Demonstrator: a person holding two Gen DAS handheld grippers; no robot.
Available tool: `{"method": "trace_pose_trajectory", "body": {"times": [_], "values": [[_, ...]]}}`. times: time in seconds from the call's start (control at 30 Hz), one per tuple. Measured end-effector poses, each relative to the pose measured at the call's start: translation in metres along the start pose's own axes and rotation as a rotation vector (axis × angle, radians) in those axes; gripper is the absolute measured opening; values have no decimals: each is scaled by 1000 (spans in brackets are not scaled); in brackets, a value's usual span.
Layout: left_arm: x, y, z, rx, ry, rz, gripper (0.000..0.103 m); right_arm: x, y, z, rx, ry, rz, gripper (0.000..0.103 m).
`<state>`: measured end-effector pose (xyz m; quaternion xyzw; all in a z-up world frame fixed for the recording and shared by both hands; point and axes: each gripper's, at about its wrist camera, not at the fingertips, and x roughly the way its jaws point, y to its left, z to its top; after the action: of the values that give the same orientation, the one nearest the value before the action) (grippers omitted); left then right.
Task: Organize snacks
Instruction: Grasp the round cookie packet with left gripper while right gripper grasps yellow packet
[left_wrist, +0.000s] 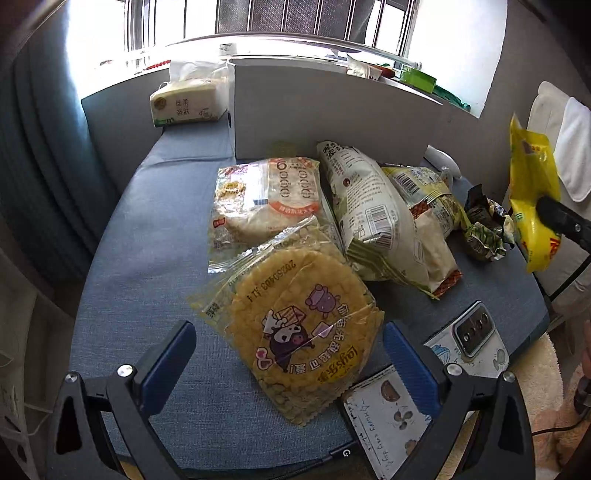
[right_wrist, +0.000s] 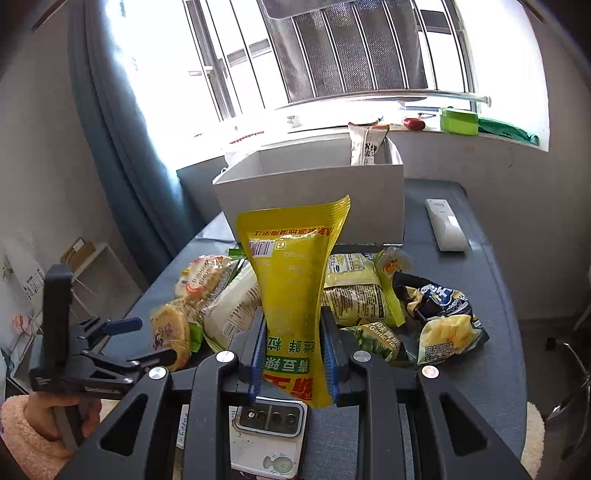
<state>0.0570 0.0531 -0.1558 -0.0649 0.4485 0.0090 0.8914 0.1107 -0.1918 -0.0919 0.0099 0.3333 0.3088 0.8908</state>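
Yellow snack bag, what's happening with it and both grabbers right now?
Right gripper shut on yellow snack bag, lifted. Left gripper open over round corn cake pack. White box ahead; path looks clear.

Both claw-mounted views face the window, sharing the white box (left_wrist: 332, 110) (right_wrist: 314, 199).

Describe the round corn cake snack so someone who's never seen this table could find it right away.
Start at the white box at the back of the blue table; the snack pile lies in front of it. The corn cake packet is nearest the open left gripper, beside a phone. Only it is a clear wrapper over a round yellow disc with a purple cartoon.
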Motion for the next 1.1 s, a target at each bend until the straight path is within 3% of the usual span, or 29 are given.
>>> {"method": "trace_pose_trajectory", "body": {"times": [0.1, 0.13, 0.17, 0.4, 0.53, 0.67, 0.77, 0.97, 1.1], "values": [[12, 0, -1, 4, 18, 4, 97, -2, 1, 0, 2, -4, 9, 29], [14, 0, -1, 2, 17, 3, 85, -2, 1, -1, 1, -1, 17, 29], [14, 1, -2, -5, 10, 2, 82, -2, 1, -1, -1, 2, 18, 29], [-21, 5, 4, -13, -95, -12, 79, 2, 2, -5, -5, 14, 29, 29], [-52, 6, 26, -13, -188, -55, 79, 3, -1, 6, 10, 2, 59, 29], [-71, 3, 72, 30, -300, -80, 79, 11, -10, 37, 30, -20, 128, 29], [-69, 2, 120, 57, -359, -92, 79, 26, -20, 74, 33, -31, 108, 29], [-24, 4, 228, 45, -336, -116, 79, 65, -52, 158, 68, -69, 92, 29], [17, 0, 281, 30, -257, -55, 79, 107, -71, 201, 92, 0, 60, 29]]}}
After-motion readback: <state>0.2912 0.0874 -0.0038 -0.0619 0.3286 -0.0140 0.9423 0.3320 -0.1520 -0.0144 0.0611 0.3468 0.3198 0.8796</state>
